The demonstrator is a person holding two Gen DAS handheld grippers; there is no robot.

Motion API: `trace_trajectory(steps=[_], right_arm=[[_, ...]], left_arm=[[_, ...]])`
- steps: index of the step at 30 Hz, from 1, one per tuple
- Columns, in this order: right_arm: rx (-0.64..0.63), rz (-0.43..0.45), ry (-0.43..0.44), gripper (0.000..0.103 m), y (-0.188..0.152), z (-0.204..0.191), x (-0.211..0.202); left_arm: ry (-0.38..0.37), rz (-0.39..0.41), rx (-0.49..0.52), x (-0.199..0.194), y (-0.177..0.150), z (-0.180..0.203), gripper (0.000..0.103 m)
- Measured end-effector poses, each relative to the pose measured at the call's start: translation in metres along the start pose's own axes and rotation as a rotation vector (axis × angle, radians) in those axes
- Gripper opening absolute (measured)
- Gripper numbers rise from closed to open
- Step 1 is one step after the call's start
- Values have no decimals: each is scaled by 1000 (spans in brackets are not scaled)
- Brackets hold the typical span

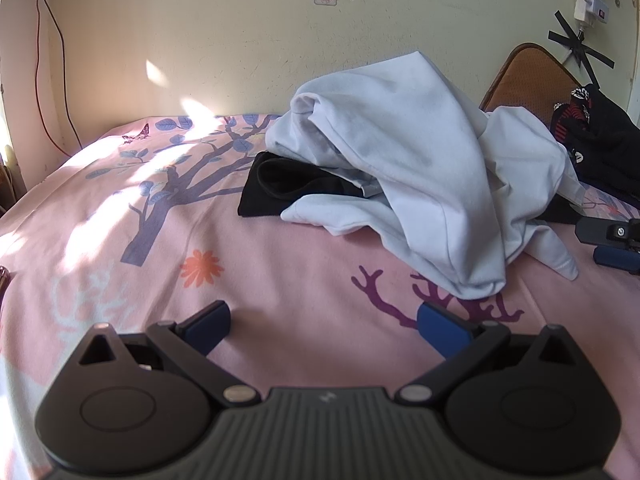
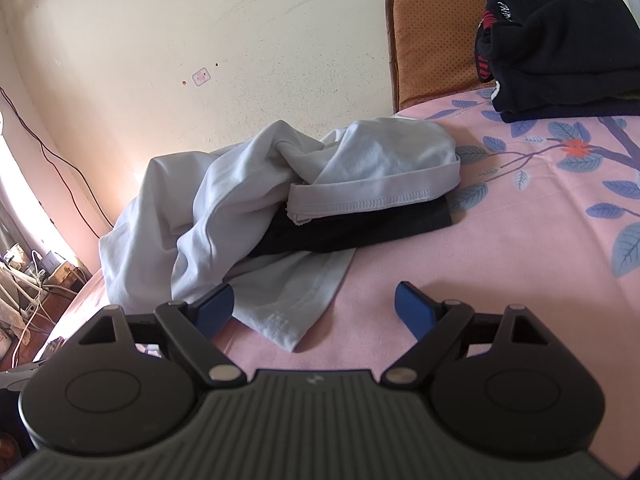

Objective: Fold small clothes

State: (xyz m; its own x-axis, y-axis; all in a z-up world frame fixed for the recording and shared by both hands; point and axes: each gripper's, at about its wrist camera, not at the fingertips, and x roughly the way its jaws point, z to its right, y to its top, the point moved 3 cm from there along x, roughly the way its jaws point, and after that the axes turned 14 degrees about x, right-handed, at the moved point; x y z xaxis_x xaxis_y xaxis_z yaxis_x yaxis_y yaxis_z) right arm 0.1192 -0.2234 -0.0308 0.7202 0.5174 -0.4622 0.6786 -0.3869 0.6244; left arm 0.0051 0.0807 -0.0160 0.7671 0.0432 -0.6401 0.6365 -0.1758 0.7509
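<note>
A crumpled pale white garment (image 1: 404,168) lies heaped on the pink flowered bedsheet (image 1: 248,256), draped over a flat black garment (image 1: 280,190). My left gripper (image 1: 324,326) hovers open over bare sheet, short of the heap's near hem. In the right wrist view the same white garment (image 2: 248,196) covers the black garment (image 2: 360,228), and a white flap reaches toward me. My right gripper (image 2: 314,312) is open, its left finger over that flap's edge, nothing held. The right gripper (image 1: 612,240) also shows at the left view's right edge.
A pile of dark clothes with red and white print (image 2: 556,40) sits at the bed's far end against an orange padded headboard (image 2: 432,36). The cream wall (image 1: 240,48) runs behind the bed. Cables and clutter (image 2: 28,288) lie on the floor past the bed's edge.
</note>
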Motion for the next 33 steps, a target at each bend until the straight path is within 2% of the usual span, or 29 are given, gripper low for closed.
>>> trace_trajectory(steps=[33], right_arm=[[-1,0,-4,90,0,0,1]], left_arm=[[-7,5,-7,0,-1,-1,103]])
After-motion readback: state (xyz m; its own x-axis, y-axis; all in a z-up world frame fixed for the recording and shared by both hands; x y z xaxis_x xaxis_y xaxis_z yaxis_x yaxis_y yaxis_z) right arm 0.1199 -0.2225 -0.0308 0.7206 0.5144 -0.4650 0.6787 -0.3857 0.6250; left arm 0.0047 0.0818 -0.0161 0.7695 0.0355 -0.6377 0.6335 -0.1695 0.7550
